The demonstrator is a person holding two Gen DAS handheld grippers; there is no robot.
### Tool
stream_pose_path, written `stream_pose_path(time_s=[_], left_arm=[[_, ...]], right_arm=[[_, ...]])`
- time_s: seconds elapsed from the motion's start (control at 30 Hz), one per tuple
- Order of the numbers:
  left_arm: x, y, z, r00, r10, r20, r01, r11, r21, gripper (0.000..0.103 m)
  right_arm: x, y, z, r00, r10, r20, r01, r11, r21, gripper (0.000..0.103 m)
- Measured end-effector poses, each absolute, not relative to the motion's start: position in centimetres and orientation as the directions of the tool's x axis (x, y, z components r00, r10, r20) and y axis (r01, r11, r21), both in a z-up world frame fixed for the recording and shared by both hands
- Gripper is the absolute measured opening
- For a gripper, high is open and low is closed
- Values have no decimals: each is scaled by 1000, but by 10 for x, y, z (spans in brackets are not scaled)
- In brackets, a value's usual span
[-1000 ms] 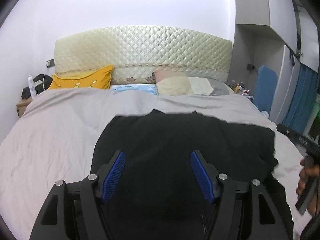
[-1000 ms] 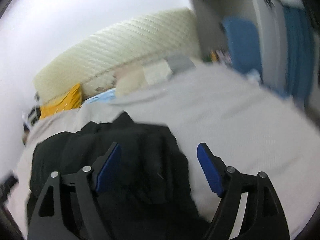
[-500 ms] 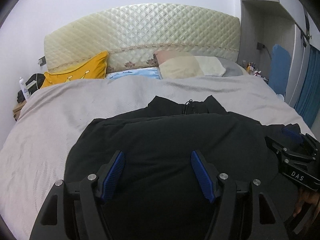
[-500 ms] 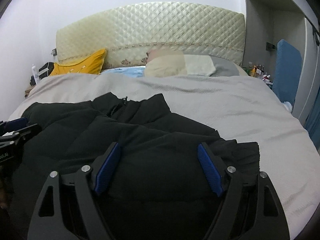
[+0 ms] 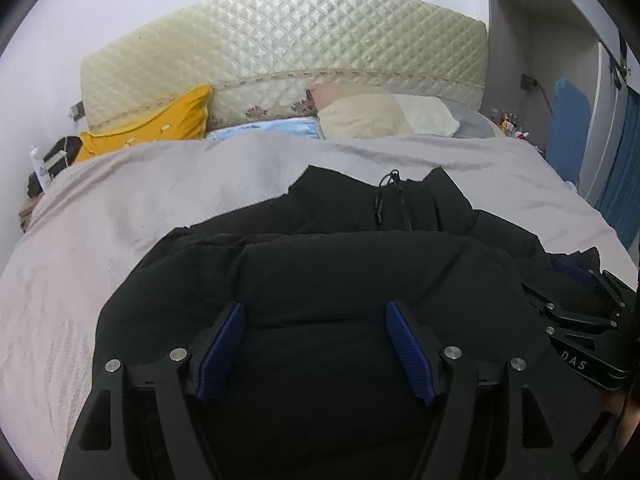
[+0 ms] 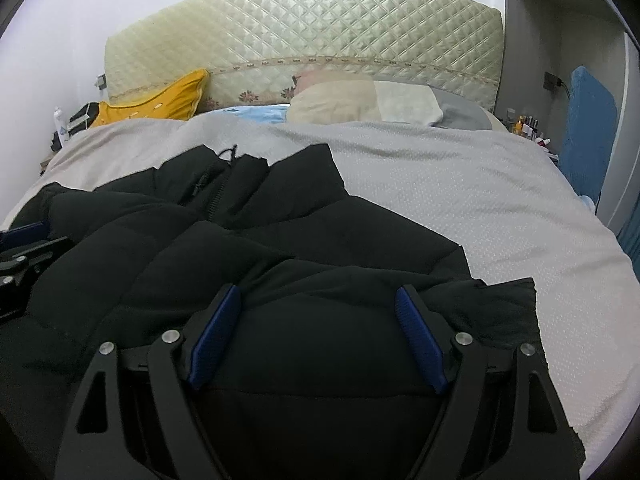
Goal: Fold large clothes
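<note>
A large black padded jacket [image 5: 340,264] lies folded in a heap on the grey bedspread [image 5: 140,208], collar and zipper [image 5: 390,196] toward the headboard. It also shows in the right wrist view [image 6: 280,248]. My left gripper [image 5: 316,320] is open, its blue pads apart just over the jacket's near part. My right gripper [image 6: 318,308] is open over the jacket's right side. The right gripper shows at the right edge of the left wrist view [image 5: 580,312], and the left gripper shows at the left edge of the right wrist view [image 6: 20,256].
A quilted cream headboard [image 5: 280,60], a yellow cushion [image 5: 160,124] and beige pillows [image 5: 372,116] sit at the bed's far end. A nightstand with a bottle [image 5: 38,168] is at the left. A blue board [image 6: 588,132] and small bottles stand at the right.
Both grippers have lowered and moved in over the jacket. The jacket has spread out and settled on the bed. The right wrist view has turned from tilted to level.
</note>
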State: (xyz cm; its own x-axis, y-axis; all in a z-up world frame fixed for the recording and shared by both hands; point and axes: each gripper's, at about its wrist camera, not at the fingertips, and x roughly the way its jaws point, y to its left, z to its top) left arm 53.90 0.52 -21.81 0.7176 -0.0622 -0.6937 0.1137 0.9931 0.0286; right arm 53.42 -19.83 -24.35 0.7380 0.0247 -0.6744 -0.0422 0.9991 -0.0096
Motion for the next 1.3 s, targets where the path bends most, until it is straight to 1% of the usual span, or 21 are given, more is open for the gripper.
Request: stream_pose_path(time_s=[0.13, 0.3, 0.4, 0.47, 0.57, 0.67, 0.77, 0.93, 1.13, 1.3], left_arm=[[533, 10, -207, 703, -76, -707, 126, 992, 19, 72], [500, 23, -172, 704, -97, -703, 128, 992, -9, 72], [467, 29, -147, 720, -107, -686, 137, 991, -11, 72], [438, 32, -130, 730, -110, -674, 139, 990, -11, 72], [396, 41, -111, 735, -136, -664, 145, 989, -41, 72], [354, 47, -99, 747, -145, -648, 160, 986, -36, 72], [315, 58, -91, 743, -156, -651, 167, 985, -45, 72], [266, 81, -88, 736, -182, -652, 153, 983, -101, 72], [231, 121, -114, 696, -202, -689, 119, 979, -167, 72], [226, 155, -146, 647, -193, -738, 38, 974, -222, 72]], right_arm=[[530, -203, -235, 715, 49, -697, -58, 998, 10, 80], [488, -209, -201, 733, 59, -677, -57, 998, 25, 80], [450, -210, -180, 754, 76, -652, -58, 997, 49, 80], [422, -211, -167, 763, 63, -643, -42, 998, 48, 80], [374, -212, -149, 766, 65, -639, -29, 997, 66, 80], [333, -213, -138, 767, 75, -637, -33, 996, 77, 81], [299, -214, -131, 769, 89, -633, -47, 995, 84, 81], [251, -222, -127, 743, 112, -660, -53, 993, 109, 81], [219, -251, -148, 677, 163, -717, -38, 981, 188, 81], [226, -301, -179, 591, 199, -782, 71, 952, 296, 81]])
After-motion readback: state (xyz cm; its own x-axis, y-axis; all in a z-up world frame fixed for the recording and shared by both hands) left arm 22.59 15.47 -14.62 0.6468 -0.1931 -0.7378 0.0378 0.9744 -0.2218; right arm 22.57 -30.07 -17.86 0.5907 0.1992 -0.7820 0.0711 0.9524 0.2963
